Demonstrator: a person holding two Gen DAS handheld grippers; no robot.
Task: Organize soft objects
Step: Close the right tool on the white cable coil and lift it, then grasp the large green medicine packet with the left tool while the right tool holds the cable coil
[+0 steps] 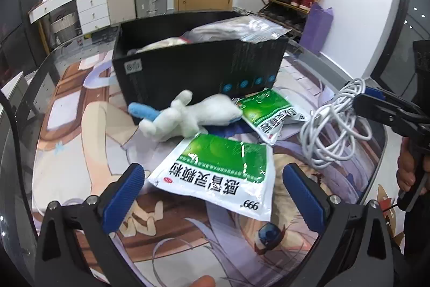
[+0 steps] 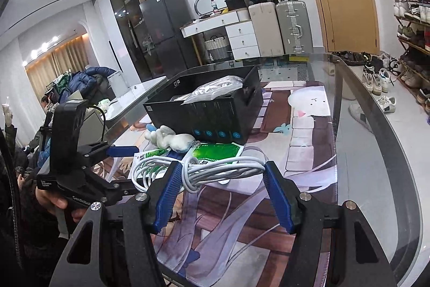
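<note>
A glass table (image 2: pixel 376 125) covered by a printed cartoon mat (image 1: pixel 80 131) is filling both views, with a cluttered room of suitcases, a door and shoe racks lying beyond it. An open black box (image 1: pixel 193 66) is sitting toward twelve o'clock in the left wrist view, already holding a clear plastic bag (image 1: pixel 242 28) and some pale soft items. A white plush toy (image 1: pixel 188 114) with a blue limb is lying against the box's near wall at the centre. Two green and white medicine packets are resting just in front: the larger packet (image 1: pixel 220 171) is lying between the left gripper's (image 1: pixel 212 195) spread blue pads, untouched, while the smaller packet (image 1: pixel 271 112) is sitting at about two o'clock. The right gripper (image 2: pixel 220 192), seen at three o'clock in the left view, is pinching a bundle of coiled white cable (image 2: pixel 215 168) and seems to be holding it clear of the mat, with loops drooping toward nine o'clock. From here, the dangling loops could be snagging the box rim or dragging the packets if the cable is swung low over them. The loose coil could also be slipping out, since only a few strands are sitting between the pads. The slick larger packet could be sliding away if the left gripper closes on it too shallowly.
</note>
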